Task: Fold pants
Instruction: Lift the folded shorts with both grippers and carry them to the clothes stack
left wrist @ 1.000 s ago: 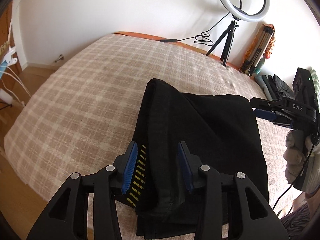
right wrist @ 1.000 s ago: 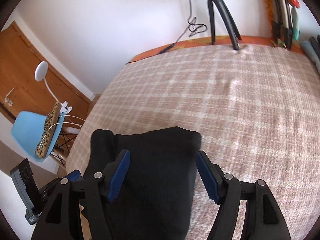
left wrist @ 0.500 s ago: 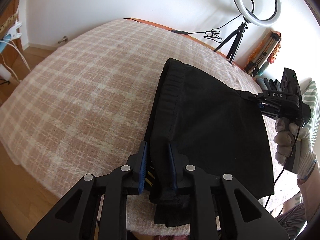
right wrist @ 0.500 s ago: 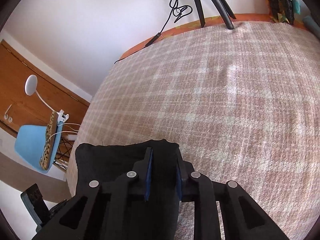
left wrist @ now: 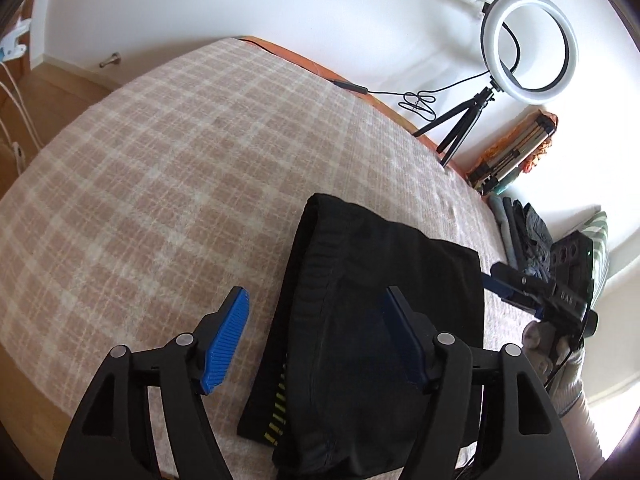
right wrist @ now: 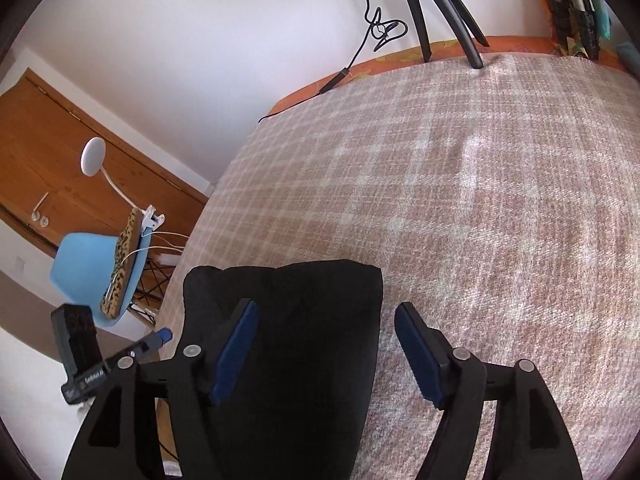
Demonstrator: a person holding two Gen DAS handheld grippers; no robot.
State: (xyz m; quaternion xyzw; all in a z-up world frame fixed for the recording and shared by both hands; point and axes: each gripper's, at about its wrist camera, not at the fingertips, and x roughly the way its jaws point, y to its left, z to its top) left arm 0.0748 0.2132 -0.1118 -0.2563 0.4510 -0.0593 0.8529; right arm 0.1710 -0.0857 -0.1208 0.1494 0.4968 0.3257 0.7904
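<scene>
The black pants lie folded in a flat stack near the front edge of the plaid bed; a yellow-striped label shows at their near left edge. In the right wrist view the pants fill the lower middle. My left gripper is open and empty, hovering over the stack's near left part. My right gripper is open and empty over the stack's right edge. It also shows in the left wrist view, held by a gloved hand just right of the pants.
The plaid bed cover spreads far and left. A ring light on a tripod stands at the back right, its cable on the bed. Folded clothes lie at the right. A blue chair stands beside the bed.
Both grippers were shut on the pants half a second ago. Both have opened and let go, and the pants lie flat on the bed.
</scene>
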